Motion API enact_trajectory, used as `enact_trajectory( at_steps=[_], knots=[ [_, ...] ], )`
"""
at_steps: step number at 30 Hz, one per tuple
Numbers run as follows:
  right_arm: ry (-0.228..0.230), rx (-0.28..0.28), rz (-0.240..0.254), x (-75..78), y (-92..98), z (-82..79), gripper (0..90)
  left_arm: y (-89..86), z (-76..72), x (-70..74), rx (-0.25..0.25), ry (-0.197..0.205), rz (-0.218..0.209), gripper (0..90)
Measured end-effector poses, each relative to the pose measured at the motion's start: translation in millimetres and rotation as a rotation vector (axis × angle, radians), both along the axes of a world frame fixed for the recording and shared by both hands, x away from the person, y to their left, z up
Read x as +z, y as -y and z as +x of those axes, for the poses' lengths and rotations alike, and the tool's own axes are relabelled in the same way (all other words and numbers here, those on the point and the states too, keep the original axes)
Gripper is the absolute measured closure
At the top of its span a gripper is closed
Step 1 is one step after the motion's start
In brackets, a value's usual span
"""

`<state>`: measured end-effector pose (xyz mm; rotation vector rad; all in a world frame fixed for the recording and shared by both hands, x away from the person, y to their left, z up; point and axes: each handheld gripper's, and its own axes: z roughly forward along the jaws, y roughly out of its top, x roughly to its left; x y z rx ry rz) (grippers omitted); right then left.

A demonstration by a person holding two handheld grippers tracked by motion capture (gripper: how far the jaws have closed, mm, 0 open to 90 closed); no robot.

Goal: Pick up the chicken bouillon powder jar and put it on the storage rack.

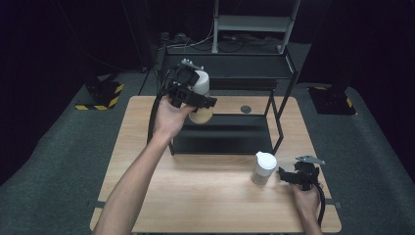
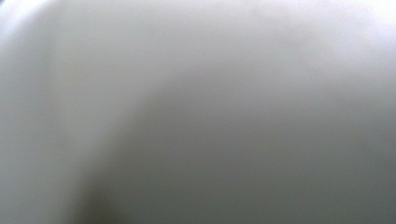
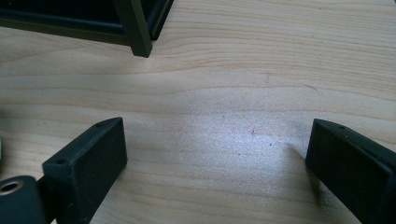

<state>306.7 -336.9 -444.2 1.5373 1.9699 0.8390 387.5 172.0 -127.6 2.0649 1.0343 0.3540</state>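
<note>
Surroundings: dark room, grey carpet, and I see a pale wooden bench with a black two-tier metal rack standing at its far middle.
Left claw: I have it raised above the rack's left end, clamped on a white-lidded bottle; from its own camera I get a blurred pale surface pressed close to the lens, which I take for that bottle.
Held bottle's axis: roughly upright, lid uppermost, cream body hanging below the jaws, between the rack's lower tray and its upper shelf as the high view shows it.
Direction to the rack: the upper shelf lies beyond and slightly right of the bottle; the lower tray sits just under it. Which level it goes to I cannot tell.
Right claw: jaws apart over bare wood, nothing between them, a rack leg ahead.
Second bottle: upright on the bench, just left of my right claw in the high view, apart from it.
Nearer hand: the right one, by far, for that standing bottle.
</note>
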Motion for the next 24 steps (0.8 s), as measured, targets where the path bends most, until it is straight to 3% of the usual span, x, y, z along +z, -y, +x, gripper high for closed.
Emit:
enact_trajectory(
  at_steps=[1,6,13,24],
  knots=[
    [0.0,0.0,-0.001,0.1,0.1,0.0,4.4,0.0,0.0,0.0,0.0,0.0,0.0,31.9],
    [0.0,0.0,0.0,-0.1,0.1,0.0,4.3,9.7,10.8,29.5,0.03,0.012,0.017,31.9],
    [0.0,0.001,-0.001,-0.1,0.2,0.0,4.4,23.0,28.3,51.5,0.062,0.017,0.033,32.0],
    [0.002,0.001,-0.003,-0.2,-0.1,-0.1,4.3,42.1,60.5,57.8,0.192,0.022,0.05,32.0]
  ],
)
